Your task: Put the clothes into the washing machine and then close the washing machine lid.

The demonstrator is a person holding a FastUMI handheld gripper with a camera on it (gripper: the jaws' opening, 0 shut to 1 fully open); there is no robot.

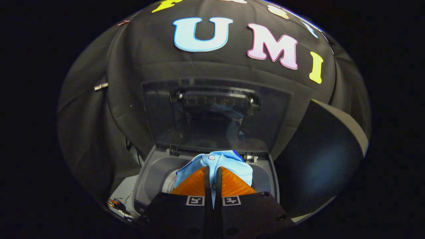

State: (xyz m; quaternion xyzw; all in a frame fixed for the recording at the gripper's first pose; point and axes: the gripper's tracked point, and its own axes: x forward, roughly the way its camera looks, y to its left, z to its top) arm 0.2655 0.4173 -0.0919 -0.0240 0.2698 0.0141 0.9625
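Observation:
A light blue garment (220, 162) with a small white button is pinched between my two fingers, and my gripper (212, 171) is shut on it. The cloth bunches up over the fingertips and a strip of it hangs down between them. Right below and ahead is the grey top-loading washing machine (149, 172), its round drum opening (169, 181) showing to the left of the fingers. The dark see-through lid (215, 113) stands raised behind the opening, with a handle bar (215, 98) near its upper edge and a faint reflection of the blue cloth in it.
Black cloth walls the booth behind and to both sides. A large dark rounded object with a pale rim (325, 156) stands close to the machine's right. Some wires and small orange bits (116, 204) lie by the machine's left front corner.

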